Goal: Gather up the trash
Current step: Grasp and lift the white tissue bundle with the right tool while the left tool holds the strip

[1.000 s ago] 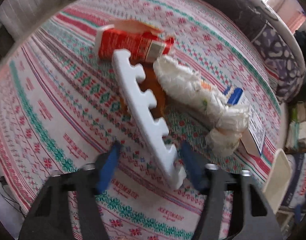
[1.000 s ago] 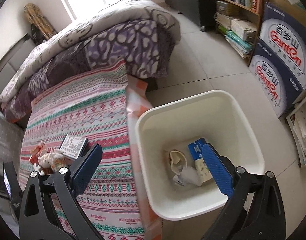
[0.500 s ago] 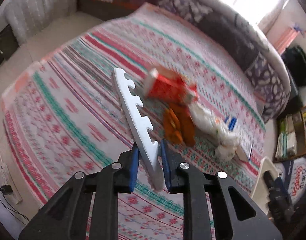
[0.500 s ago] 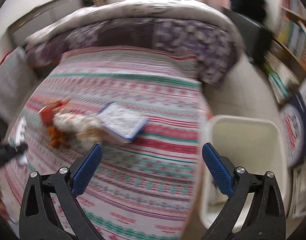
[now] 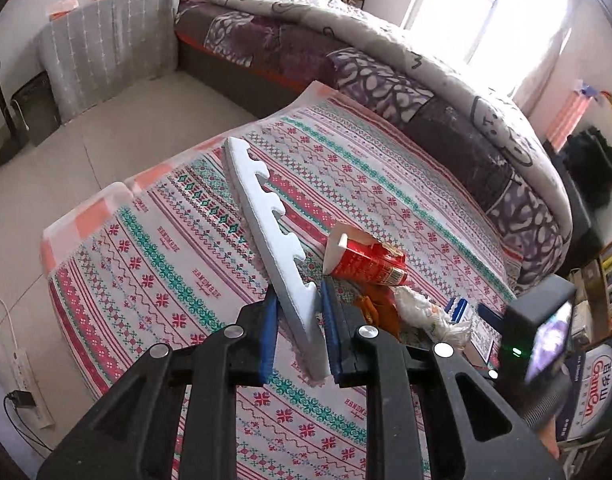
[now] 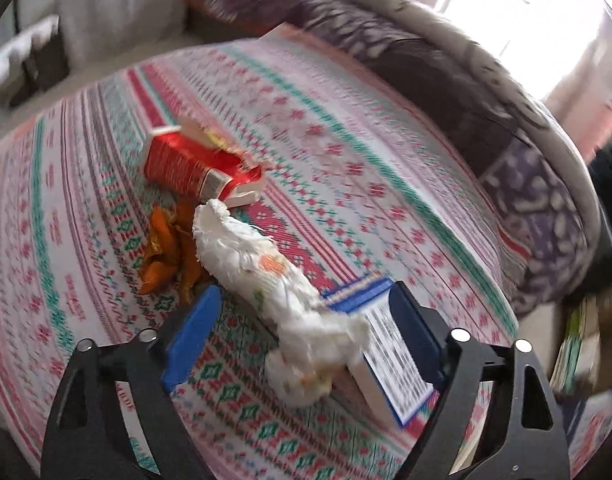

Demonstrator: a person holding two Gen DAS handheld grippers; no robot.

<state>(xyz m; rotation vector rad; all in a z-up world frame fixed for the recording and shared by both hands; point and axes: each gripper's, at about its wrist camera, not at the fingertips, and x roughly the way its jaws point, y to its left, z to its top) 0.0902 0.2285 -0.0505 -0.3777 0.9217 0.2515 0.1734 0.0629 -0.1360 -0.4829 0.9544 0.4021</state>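
Note:
My left gripper [image 5: 298, 300] is shut on a long white notched foam strip [image 5: 266, 224] and holds it up above the patterned table. A red carton [image 5: 363, 266], orange peel [image 5: 375, 306], a crumpled white tissue [image 5: 421, 312] and a blue-and-white box [image 5: 463, 312] lie on the table. My right gripper [image 6: 302, 316] is open, its jaws either side of the tissue [image 6: 274, 272] and the box [image 6: 389, 356], close above the table. The red carton [image 6: 194, 166] and the peel [image 6: 166, 256] lie beyond it.
The patterned tablecloth [image 5: 178, 264] covers a low table. A bed with a purple and grey quilt [image 5: 385, 68] stands behind it. A grey covered seat [image 5: 106, 44] is at the far left. Printed cardboard boxes [image 5: 589, 396] and book shelves are at the right.
My left gripper has shut on the foam strip and lifted it off the table. My right gripper has swung from the white bin to the table and come down over the tissue and box.

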